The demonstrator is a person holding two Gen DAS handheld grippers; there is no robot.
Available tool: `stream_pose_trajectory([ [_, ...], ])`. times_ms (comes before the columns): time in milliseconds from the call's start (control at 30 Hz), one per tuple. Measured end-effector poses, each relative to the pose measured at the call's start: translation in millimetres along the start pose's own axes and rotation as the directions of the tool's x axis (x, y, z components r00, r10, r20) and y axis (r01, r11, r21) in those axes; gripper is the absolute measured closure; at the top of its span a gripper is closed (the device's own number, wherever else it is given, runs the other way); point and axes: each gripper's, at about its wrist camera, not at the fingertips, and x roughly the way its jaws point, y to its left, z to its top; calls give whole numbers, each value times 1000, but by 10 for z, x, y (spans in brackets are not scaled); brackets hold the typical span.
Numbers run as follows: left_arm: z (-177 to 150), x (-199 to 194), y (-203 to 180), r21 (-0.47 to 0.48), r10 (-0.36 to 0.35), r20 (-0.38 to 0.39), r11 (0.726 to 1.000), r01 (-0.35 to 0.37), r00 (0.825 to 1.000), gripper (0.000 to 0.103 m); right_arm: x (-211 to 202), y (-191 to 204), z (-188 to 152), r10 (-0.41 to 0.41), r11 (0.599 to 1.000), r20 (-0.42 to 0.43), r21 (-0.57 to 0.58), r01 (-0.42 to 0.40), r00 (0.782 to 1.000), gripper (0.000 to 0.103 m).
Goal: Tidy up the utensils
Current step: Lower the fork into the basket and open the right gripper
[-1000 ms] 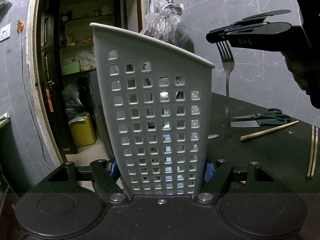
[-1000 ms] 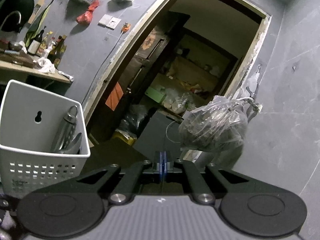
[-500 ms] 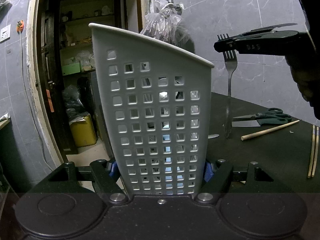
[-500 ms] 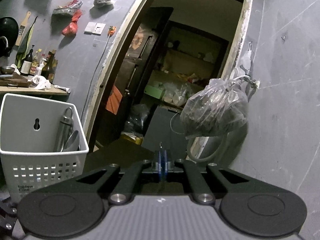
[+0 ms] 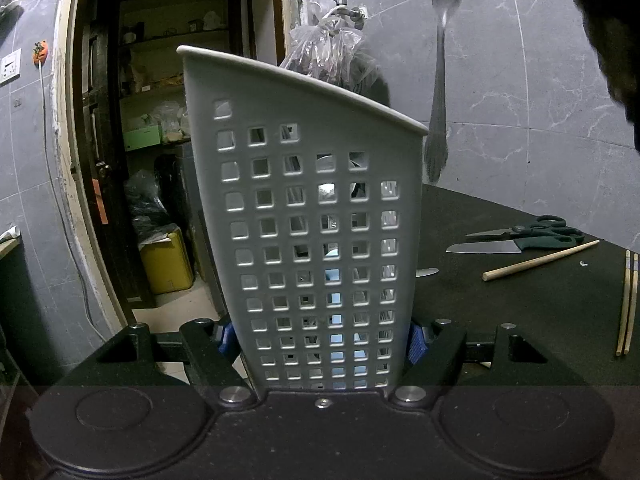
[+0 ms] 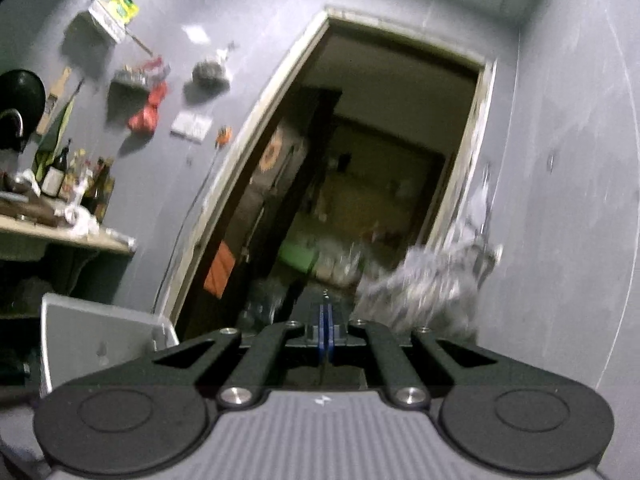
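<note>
Doorway (image 5: 188,140) is the landmark: yellow jerrycan (image 5: 166,262) on the floor just inside it, green box (image 5: 143,138) on a shelf above that. Clear plastic bag (image 5: 328,54) hangs off a tap right of the doorway. Wall switch plate (image 5: 9,67) and orange plug (image 5: 41,51) sit left of the frame.

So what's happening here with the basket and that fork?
A person is sorting utensils with two hand-held tongs. The left tongs clamp a white perforated basket upright on the dark table. The right tongs hold a fork by its prongs, handle hanging beside the basket rim. Scissors, a knife and chopsticks lie on the table.
</note>
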Motion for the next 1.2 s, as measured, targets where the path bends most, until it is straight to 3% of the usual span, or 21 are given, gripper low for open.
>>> stream_pose_trajectory([
  [200, 3, 22, 7, 1, 2, -5, 1000, -2, 1000, 27, -63, 38, 289, -36, 999, 126, 30, 32, 991, 100],
  [533, -1, 24, 4, 4, 4, -5, 1000, -4, 1000, 27, 18, 152, 507, 43, 996, 207, 71, -59, 977, 100],
  [1200, 0, 25, 2, 4, 4, -6, 1000, -4, 1000, 27, 147, 418, 191, 156, 981, 83, 101, -164, 984, 100],
])
